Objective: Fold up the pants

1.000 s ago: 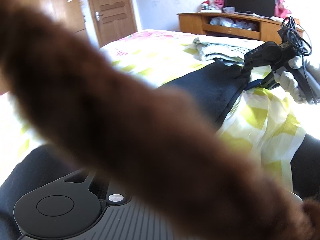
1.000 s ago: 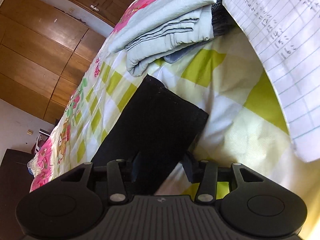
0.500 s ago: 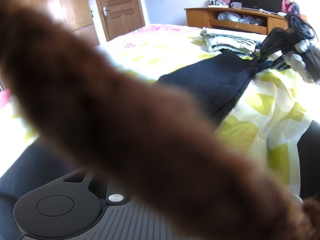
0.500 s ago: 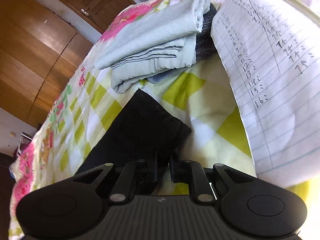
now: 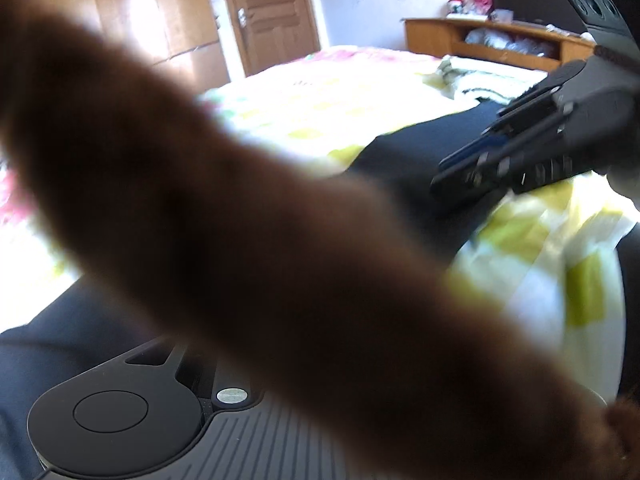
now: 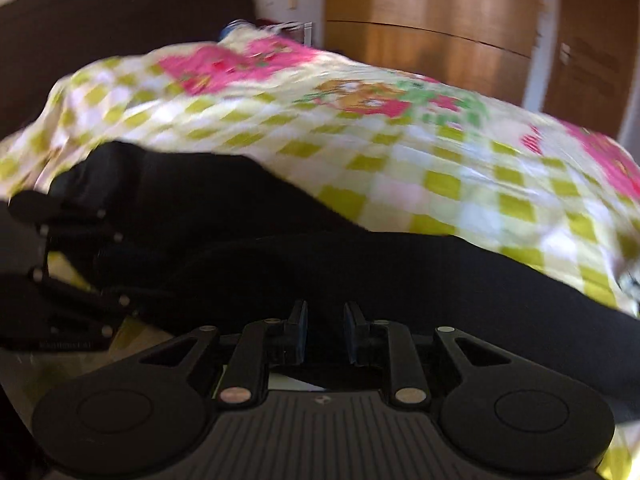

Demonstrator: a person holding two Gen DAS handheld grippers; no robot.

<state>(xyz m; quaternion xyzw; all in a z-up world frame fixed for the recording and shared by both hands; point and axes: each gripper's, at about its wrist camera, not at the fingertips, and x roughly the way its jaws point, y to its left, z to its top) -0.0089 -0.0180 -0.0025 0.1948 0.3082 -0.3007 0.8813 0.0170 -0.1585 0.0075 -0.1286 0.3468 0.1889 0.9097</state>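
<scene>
The black pants (image 6: 360, 264) lie on the checked bedspread (image 6: 440, 152), and also show in the left wrist view (image 5: 400, 156). My right gripper (image 6: 325, 334) has its jaws a small gap apart with the black cloth of the pants between and over them; it also shows from the side in the left wrist view (image 5: 472, 168), low over the pants. My left gripper (image 6: 68, 264) sits at the far left of the right wrist view, at the pants' edge. In the left wrist view a blurred brown furry sleeve (image 5: 240, 240) hides its fingers.
A stack of folded pale clothes (image 5: 480, 76) lies at the far side of the bed. A wooden TV cabinet (image 5: 480, 36), a door (image 5: 272, 12) and wooden wardrobes (image 6: 440, 24) stand around the bed. A dark headboard (image 6: 120, 20) is behind it.
My right gripper shut on the pant leg end, then swung round with it toward my left gripper. It now faces the headboard instead of the folded clothes and paper sheet.
</scene>
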